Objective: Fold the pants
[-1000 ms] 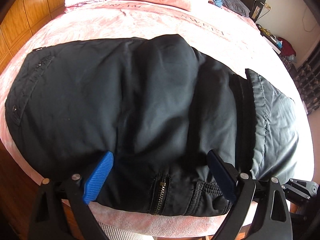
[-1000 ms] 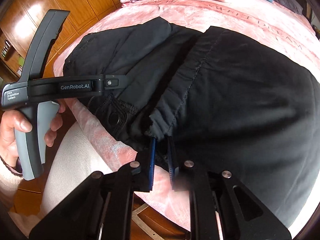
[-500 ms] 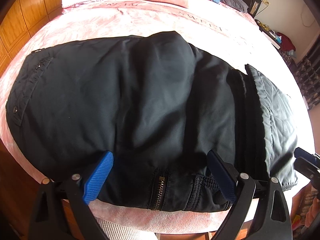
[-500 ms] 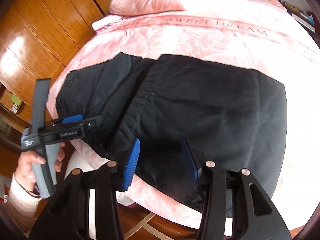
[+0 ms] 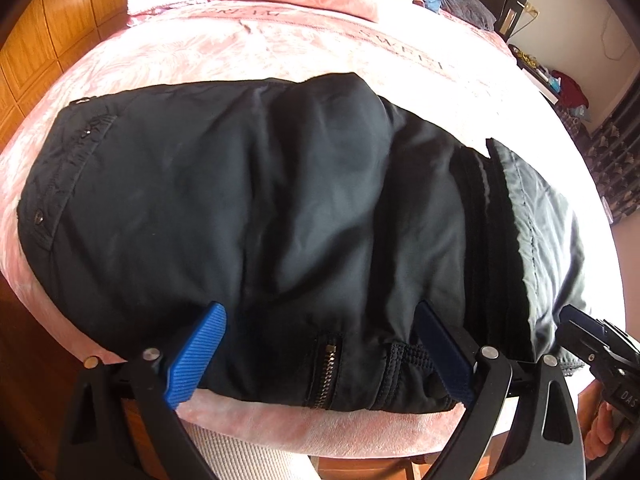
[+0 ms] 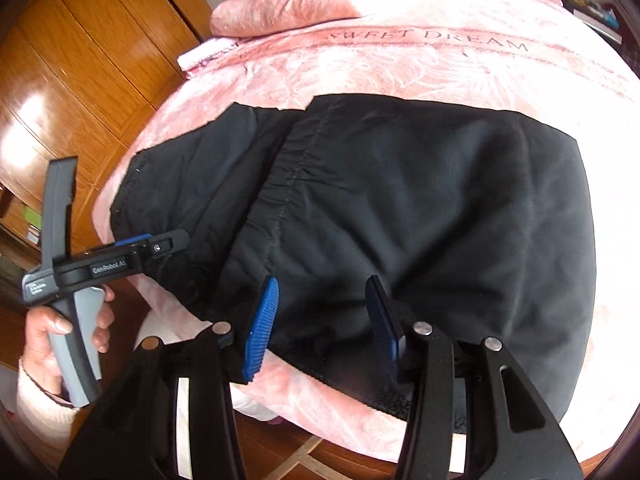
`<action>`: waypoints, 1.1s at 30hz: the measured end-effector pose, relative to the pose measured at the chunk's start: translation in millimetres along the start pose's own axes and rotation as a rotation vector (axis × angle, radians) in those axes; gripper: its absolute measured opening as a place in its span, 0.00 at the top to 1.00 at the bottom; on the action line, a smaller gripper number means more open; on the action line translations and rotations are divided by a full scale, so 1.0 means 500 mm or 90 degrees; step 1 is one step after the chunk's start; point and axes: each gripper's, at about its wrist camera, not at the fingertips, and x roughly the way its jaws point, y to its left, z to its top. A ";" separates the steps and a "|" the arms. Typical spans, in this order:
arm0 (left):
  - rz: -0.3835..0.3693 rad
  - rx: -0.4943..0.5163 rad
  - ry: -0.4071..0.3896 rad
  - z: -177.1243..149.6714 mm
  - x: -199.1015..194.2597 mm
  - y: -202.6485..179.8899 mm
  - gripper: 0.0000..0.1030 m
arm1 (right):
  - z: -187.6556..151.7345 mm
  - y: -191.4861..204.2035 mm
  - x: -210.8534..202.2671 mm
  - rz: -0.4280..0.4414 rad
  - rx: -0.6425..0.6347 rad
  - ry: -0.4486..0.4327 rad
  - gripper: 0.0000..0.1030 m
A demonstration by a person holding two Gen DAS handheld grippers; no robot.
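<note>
While folded pants (image 5: pixel 248 216) lie on the bed (image 5: pixel 304 56), left gripper (image 5: pixel 320 354) and right gripper (image 6: pixel 324 320) gape apart, empty.

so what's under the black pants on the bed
The pink bedspread shows around the black pants on every side. Whatever lies directly beneath the folded fabric is covered and cannot be seen.

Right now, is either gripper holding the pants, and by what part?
Nothing is held. The left gripper and right gripper stand open over the pants.

Home bedroom: pink bed (image 6: pixel 400 68), pillows (image 6: pixel 288 4) (wooden wardrobe (image 6: pixel 80 60) beside).
</note>
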 end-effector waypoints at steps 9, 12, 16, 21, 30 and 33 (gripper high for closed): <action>-0.036 -0.184 -0.023 -0.035 -0.057 0.222 0.17 | 0.010 0.046 0.032 0.015 -0.025 0.026 0.50; -0.043 -0.242 -0.010 -0.046 -0.048 0.286 0.23 | 0.014 0.072 0.049 0.017 -0.048 0.029 0.51; -0.115 -0.339 0.003 -0.054 -0.020 0.351 0.29 | 0.022 0.087 0.068 0.006 -0.057 0.034 0.51; -0.192 -0.424 0.006 -0.069 0.001 0.402 0.33 | 0.025 0.084 0.080 0.003 -0.057 0.041 0.51; -0.223 -0.487 -0.011 -0.056 0.026 0.443 0.34 | 0.024 0.081 0.092 -0.005 -0.061 0.046 0.51; -0.240 -0.503 -0.028 -0.059 0.027 0.454 0.34 | 0.025 0.081 0.095 -0.006 -0.064 0.046 0.51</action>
